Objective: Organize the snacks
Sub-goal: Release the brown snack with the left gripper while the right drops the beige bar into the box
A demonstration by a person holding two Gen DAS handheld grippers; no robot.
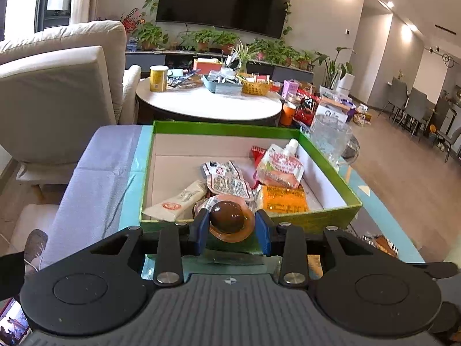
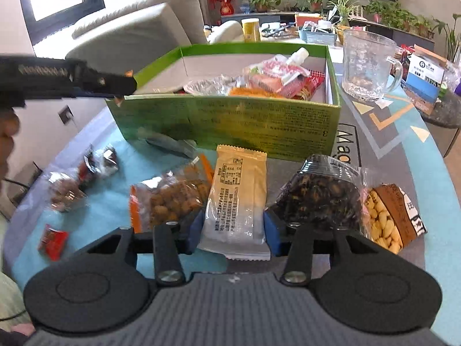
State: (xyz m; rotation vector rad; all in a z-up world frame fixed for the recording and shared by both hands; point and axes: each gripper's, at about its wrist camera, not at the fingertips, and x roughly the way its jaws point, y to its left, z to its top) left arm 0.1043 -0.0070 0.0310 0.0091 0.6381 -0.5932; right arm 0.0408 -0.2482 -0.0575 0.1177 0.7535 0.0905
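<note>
A green box (image 1: 222, 128) holds several snack packs, among them a spouted pouch (image 1: 281, 167) and an orange pack (image 1: 283, 200). My left gripper (image 1: 232, 229) is shut on a packed brown egg (image 1: 227, 217) and holds it over the box's near wall. In the right wrist view the left gripper (image 2: 86, 82) hangs at the box's (image 2: 230, 121) left corner. My right gripper (image 2: 233, 230) is around a beige snack packet (image 2: 236, 201) lying on the mat; its jaws flank the packet's sides.
On the mat in front of the box lie a bag of brown nuggets (image 2: 173, 199), a bag of dark seeds (image 2: 319, 193), a peanut bag (image 2: 386, 222) and small wrapped candies (image 2: 86, 170). A glass mug (image 2: 367, 65) stands right of the box. A round table (image 1: 207, 101) is behind.
</note>
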